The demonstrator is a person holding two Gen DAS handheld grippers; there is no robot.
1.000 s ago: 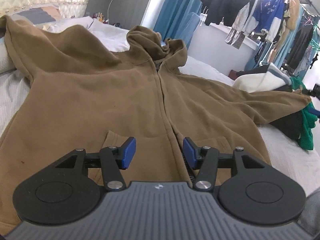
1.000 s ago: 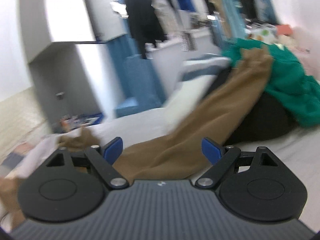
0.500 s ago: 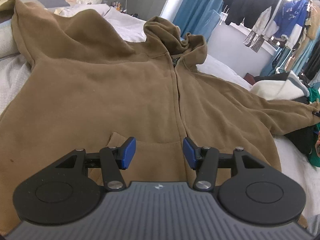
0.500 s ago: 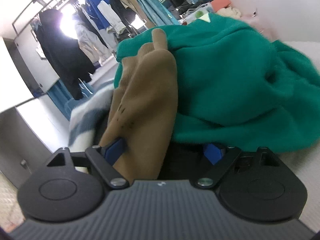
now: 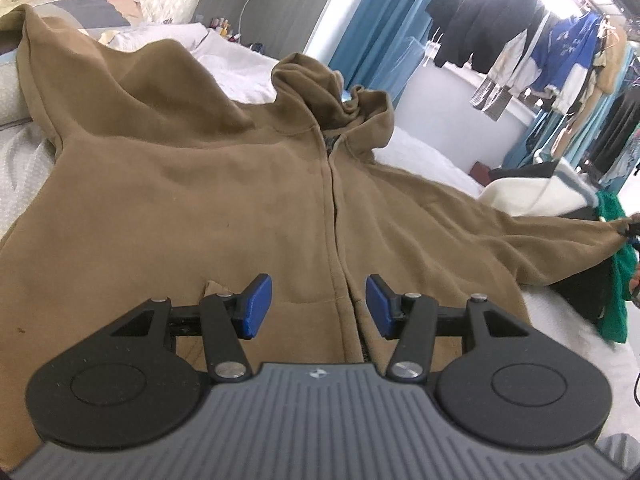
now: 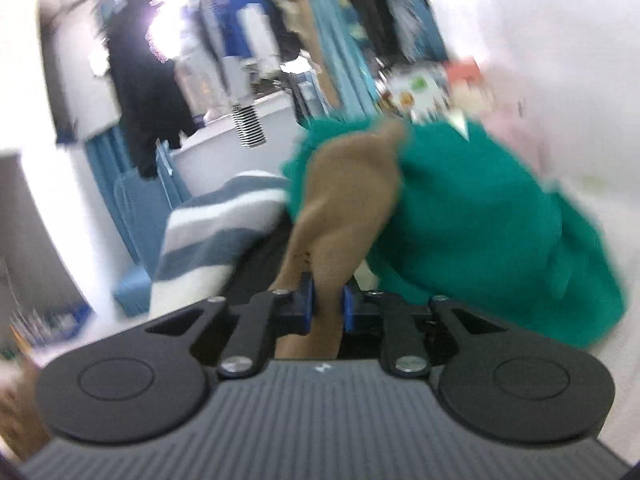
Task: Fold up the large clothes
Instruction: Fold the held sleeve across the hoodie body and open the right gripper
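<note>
One white-sheeted bed carried everything. Spread flat across it, front side up, lay one large brown zip-front hooded sweatshirt, its hood bunched toward the head of the bed and its hem at the near edge. Its two sleeves ran out to opposite sides: one climbed the pillows at the left edge, the other sleeve stretched toward the right edge, where a heap of other clothes sat. In that heap three pieces could be counted: one green fleece garment, one white-and-blue striped blanket or jumper, and one black garment underneath. A rail of hanging clothes stood beyond the bed; their number could not be told.

The left gripper hovered over the hem beside the zip, its two blue jaws released and apart, with nothing between them. The right gripper had just closed its two jaws, which were clenched on the cuff end of the brown sleeve, in front of the green garment; that view was blurred.
</note>
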